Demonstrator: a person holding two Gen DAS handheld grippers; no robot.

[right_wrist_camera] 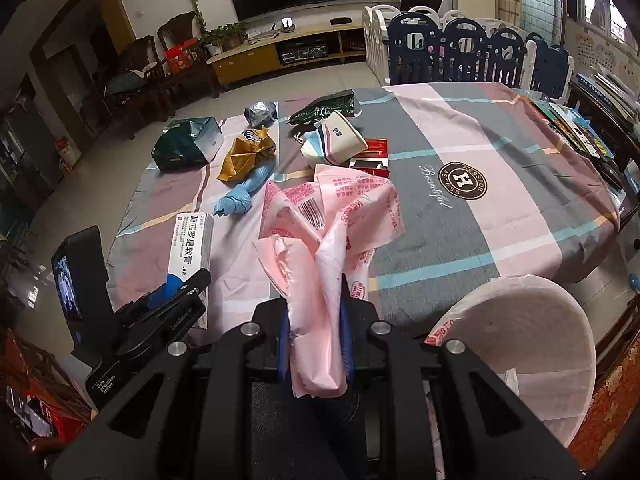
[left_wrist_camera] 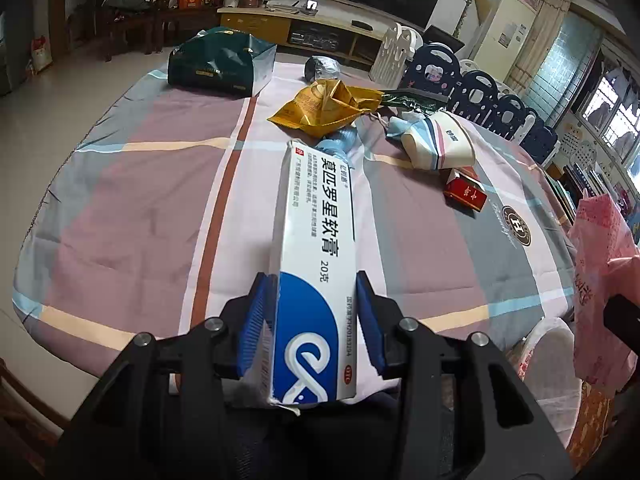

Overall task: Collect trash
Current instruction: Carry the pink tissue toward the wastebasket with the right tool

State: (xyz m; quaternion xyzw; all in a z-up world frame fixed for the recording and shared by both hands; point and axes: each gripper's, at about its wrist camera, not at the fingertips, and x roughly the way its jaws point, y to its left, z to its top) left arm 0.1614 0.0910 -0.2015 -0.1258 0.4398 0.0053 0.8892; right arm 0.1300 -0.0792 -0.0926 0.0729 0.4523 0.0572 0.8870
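A long white-and-blue cardboard ointment box [left_wrist_camera: 316, 264] with black Chinese print is pinched at its blue end between jaws, pointing out over the tabletop. A crumpled pink plastic bag [right_wrist_camera: 328, 232] printed in red, with a barcode, is clamped between the other jaws. On the striped cloth lie a crinkled yellow foil wrapper [left_wrist_camera: 324, 106], a twisted light-blue wad [right_wrist_camera: 244, 196] just beside it, a tipped white striped paper cup [left_wrist_camera: 440, 142] and a red cigarette pack [left_wrist_camera: 466, 192].

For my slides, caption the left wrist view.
Left gripper clamps a white-and-blue ointment box above the striped tablecloth.
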